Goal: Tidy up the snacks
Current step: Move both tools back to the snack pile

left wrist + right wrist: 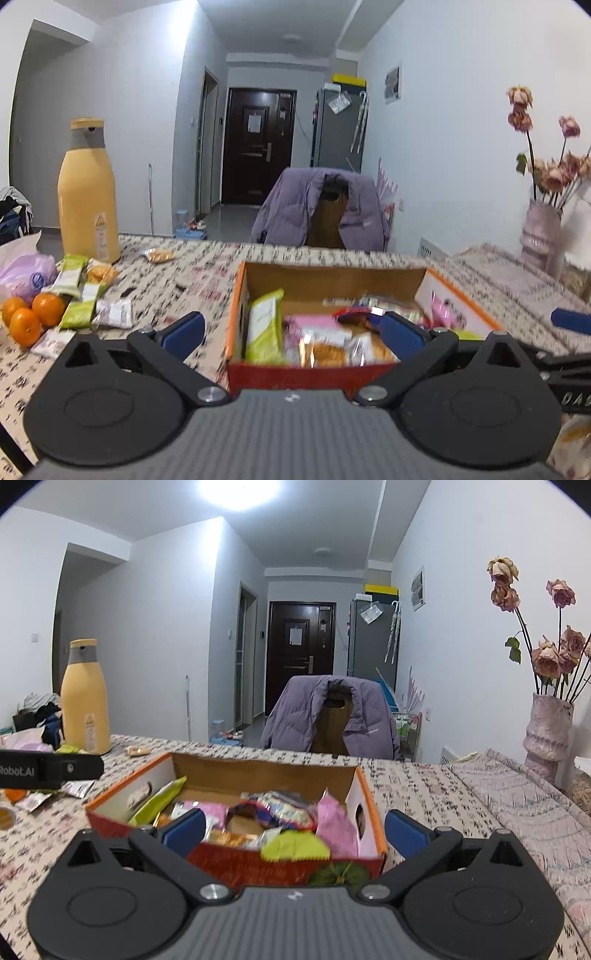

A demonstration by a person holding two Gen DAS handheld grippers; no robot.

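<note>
An open cardboard box with orange rim and red front stands mid-table, holding several wrapped snacks: a green packet, pink packets and biscuit packs. It also shows in the right wrist view. My left gripper is open and empty, just in front of the box. My right gripper is open and empty, close in front of the box. Loose snack packets lie on the table left of the box. One small packet lies near the bottle.
A tall yellow bottle stands at the back left. Three oranges and a plastic bag lie at the left edge. A pink vase with dried roses stands at the right. A chair with a purple jacket is behind the table.
</note>
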